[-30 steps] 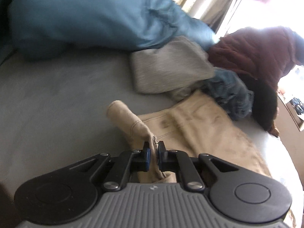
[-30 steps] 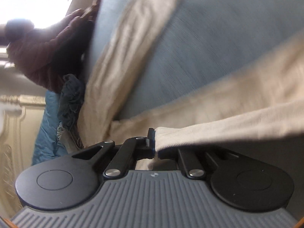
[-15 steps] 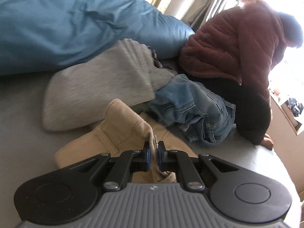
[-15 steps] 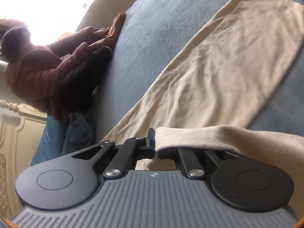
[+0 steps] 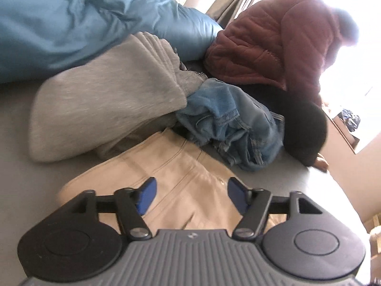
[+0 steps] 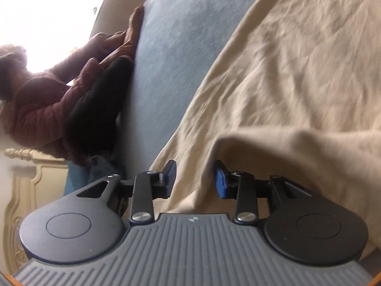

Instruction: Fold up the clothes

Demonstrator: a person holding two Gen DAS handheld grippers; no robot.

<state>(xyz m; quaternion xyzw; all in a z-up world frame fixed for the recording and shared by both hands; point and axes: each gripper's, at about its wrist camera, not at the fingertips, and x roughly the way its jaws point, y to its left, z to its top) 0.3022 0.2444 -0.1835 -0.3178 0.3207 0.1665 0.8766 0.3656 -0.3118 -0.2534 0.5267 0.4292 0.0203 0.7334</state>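
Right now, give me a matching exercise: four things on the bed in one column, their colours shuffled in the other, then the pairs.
Things:
1. trousers under the left tongs
2. duvet
3. crumpled jeans
4. folded sweatshirt

Colours:
A. grey
B. denim blue
C. beige
D. plain light blue

Pairs: 1-C, 2-D, 3-B, 4-A

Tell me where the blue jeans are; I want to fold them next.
In the left wrist view, the blue jeans lie crumpled right of centre, between the grey garment and the seated person, just beyond the beige trousers.
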